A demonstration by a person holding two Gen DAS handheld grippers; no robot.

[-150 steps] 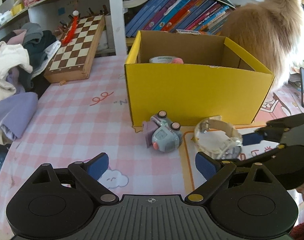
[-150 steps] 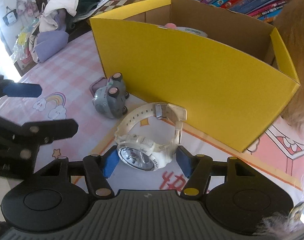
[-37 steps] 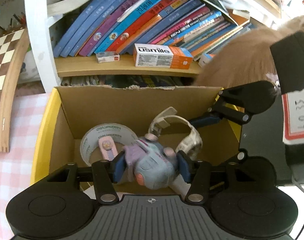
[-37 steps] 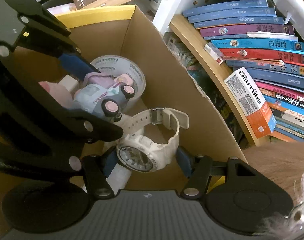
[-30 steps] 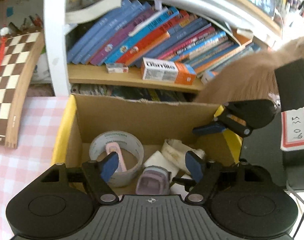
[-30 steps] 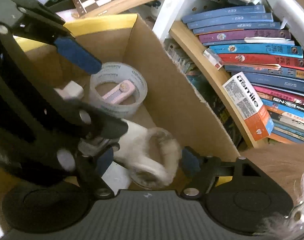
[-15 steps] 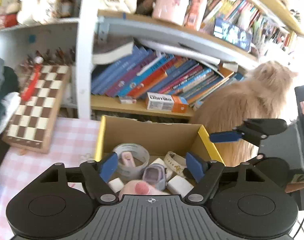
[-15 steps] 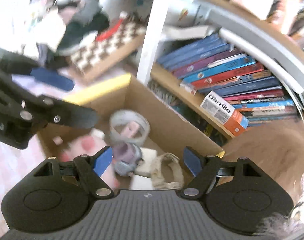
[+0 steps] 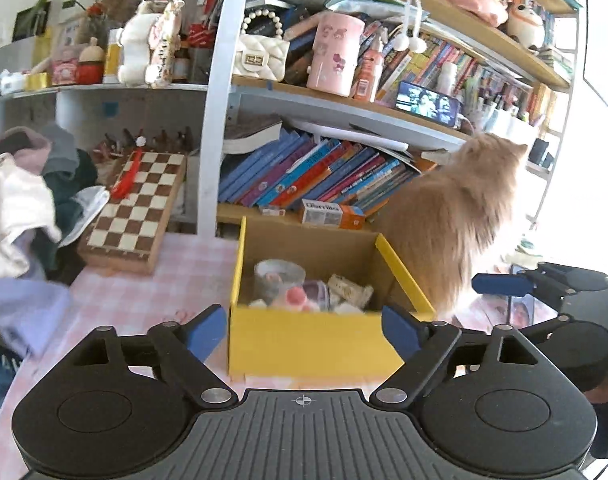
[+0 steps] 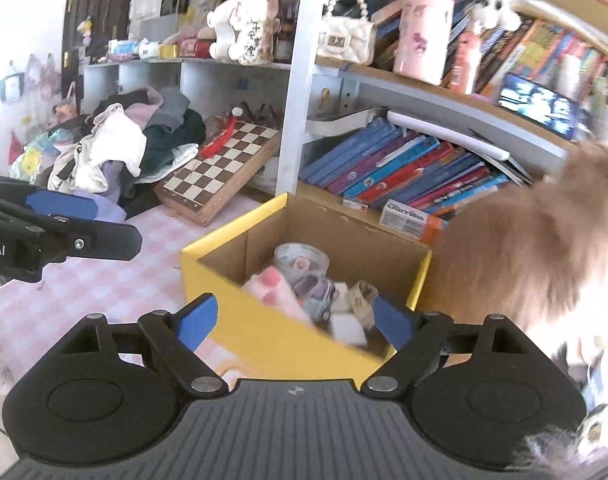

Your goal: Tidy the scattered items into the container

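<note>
Both loads are dropped: the toy car (image 10: 318,294) and white watch (image 10: 362,300) now lie inside the yellow box (image 9: 308,340) on the desk (image 9: 176,280). The left tongs (image 9: 304,330) and right tongs (image 10: 294,320), empty, are spreading wider. Tidying seems finished, though blur hides details.

Both wrist views near, angled down, sharing yellow box (image 9: 304,344), bookshelf (image 10: 404,168)

I see a cat (image 9: 456,216) beside slanted books (image 9: 312,176), a chessboard (image 9: 138,208), and piled clothes (image 10: 120,148).
</note>
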